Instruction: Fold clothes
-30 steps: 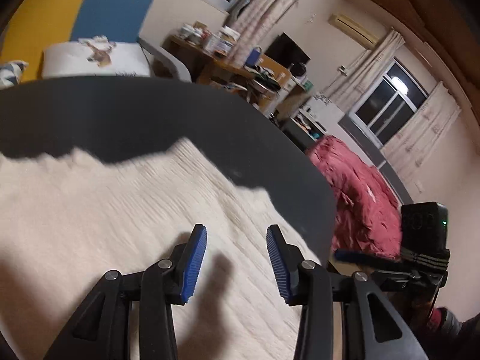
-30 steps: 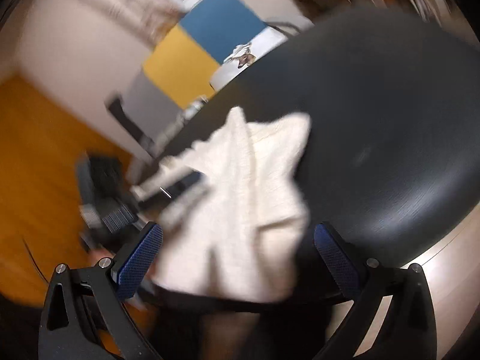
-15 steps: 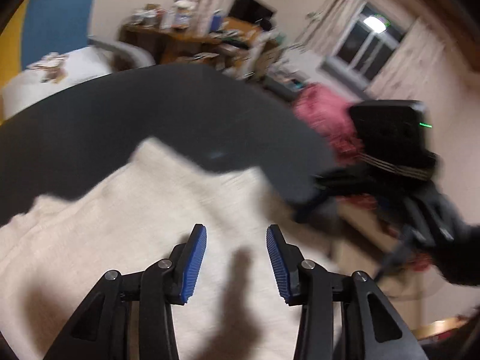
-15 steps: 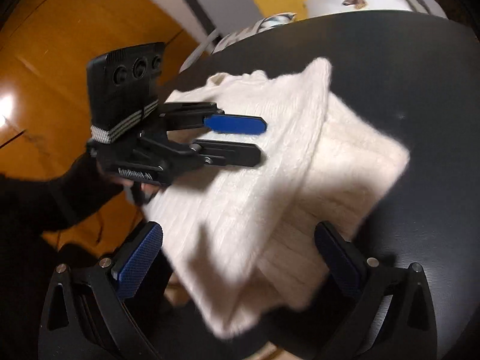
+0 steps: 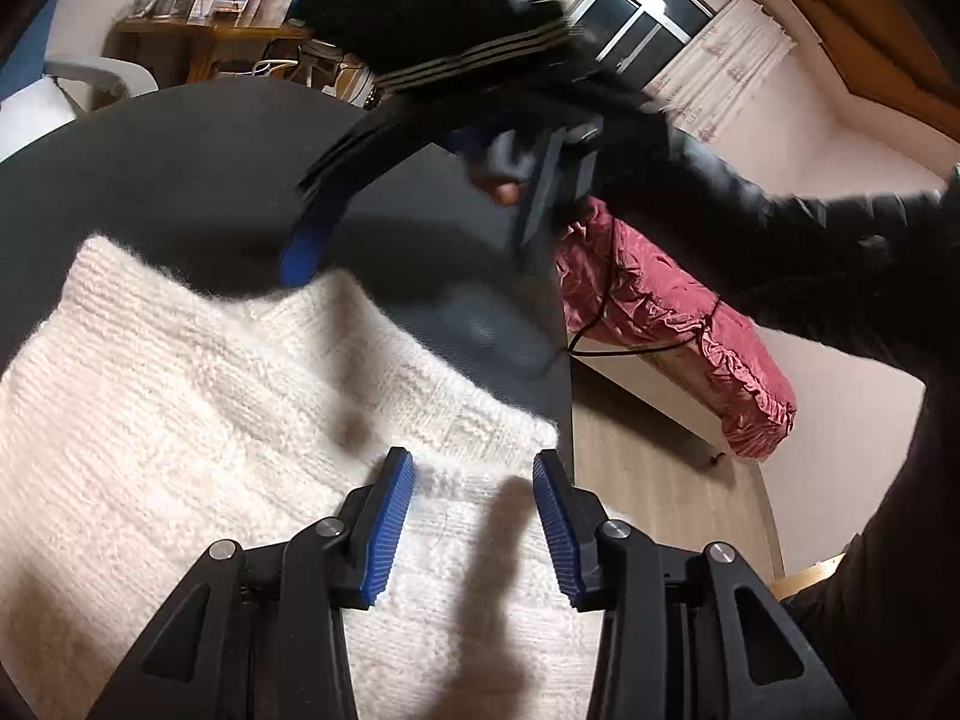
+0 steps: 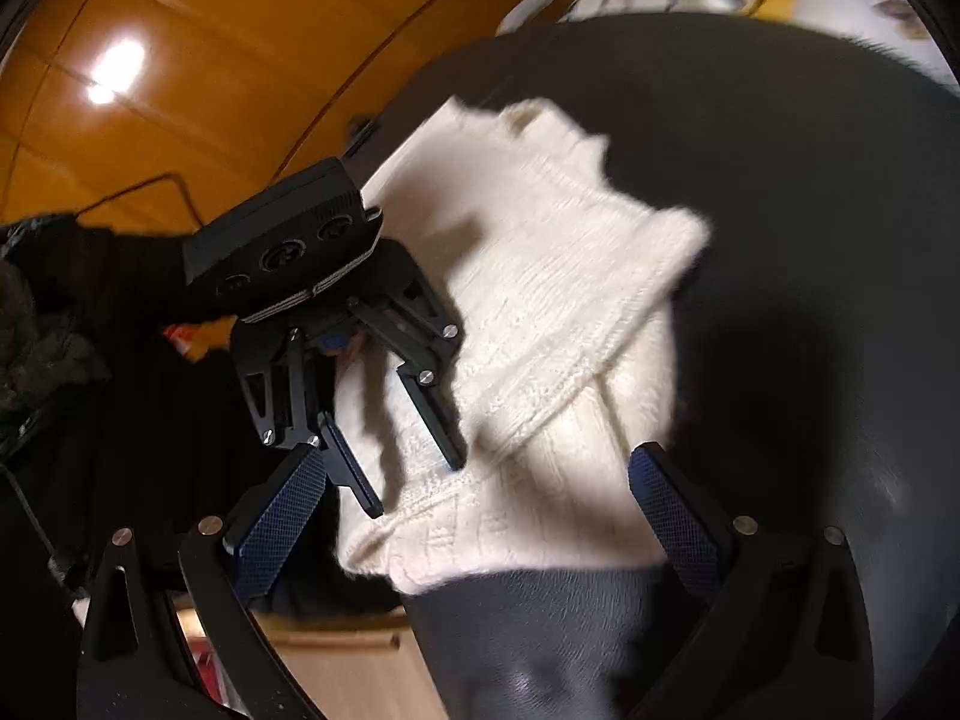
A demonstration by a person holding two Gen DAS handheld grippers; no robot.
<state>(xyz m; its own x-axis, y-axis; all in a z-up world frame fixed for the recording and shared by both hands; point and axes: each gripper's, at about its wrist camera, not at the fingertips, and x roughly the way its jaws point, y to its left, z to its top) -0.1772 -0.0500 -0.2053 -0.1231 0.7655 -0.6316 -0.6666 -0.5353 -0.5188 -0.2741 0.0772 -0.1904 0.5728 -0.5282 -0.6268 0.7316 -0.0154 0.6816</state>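
A round black table (image 5: 198, 168) fills most of both wrist views, and on it lies the cream knitted sweater (image 5: 198, 420), folded over itself so that an upper layer with a ribbed hem sits across a lower one; it rests near the table edge closest to the person. No brand, label or writing can be read on the sweater or the grippers. Behind the table stand a wooden desk (image 5: 204, 39) crowded with small boxes and bottles, too blurred to read, and a red ruffled cover (image 5: 672, 324) over a low piece of furniture.

The left gripper (image 5: 474, 516) hangs just above the sweater's near hem with its blue-padded jaws parted and nothing between them; whether the tips touch the knit cannot be told. The right gripper (image 6: 474, 516) is spread wide over the sweater's corner, empty. In the left view it appears blurred above the table, held by a black sleeve (image 5: 828, 252)
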